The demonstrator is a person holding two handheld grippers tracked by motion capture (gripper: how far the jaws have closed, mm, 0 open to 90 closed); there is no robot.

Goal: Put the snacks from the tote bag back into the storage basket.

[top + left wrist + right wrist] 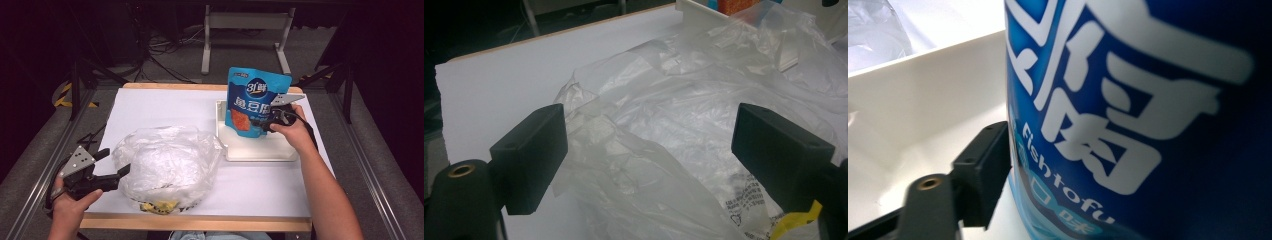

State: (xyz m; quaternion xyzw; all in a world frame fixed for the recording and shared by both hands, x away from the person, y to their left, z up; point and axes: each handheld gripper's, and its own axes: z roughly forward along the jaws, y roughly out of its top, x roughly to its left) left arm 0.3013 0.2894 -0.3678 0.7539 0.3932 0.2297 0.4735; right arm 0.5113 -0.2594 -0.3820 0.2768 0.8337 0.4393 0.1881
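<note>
Pouch (256, 102) upright in tray (260, 150), right jaws seemingly loosened, left jaws open, white table (165, 105).

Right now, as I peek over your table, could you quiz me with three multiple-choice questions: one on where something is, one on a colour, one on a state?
1. Where does the snack pouch stand?
A. In the white tray
B. Inside the plastic bag
C. On the floor

2. What is the pouch's main colour?
A. Red
B. Blue
C. Green

3. How do the left gripper's jaws stand?
A. Shut tight on the bag
B. Apart, beside the bag
C. Shut on the tray

Answers: 1 A, the pouch rises upright from the tray. 2 B, its front is blue with white lettering. 3 B, the left gripper view shows both pads wide apart with crumpled plastic between them, unpinched.
</note>
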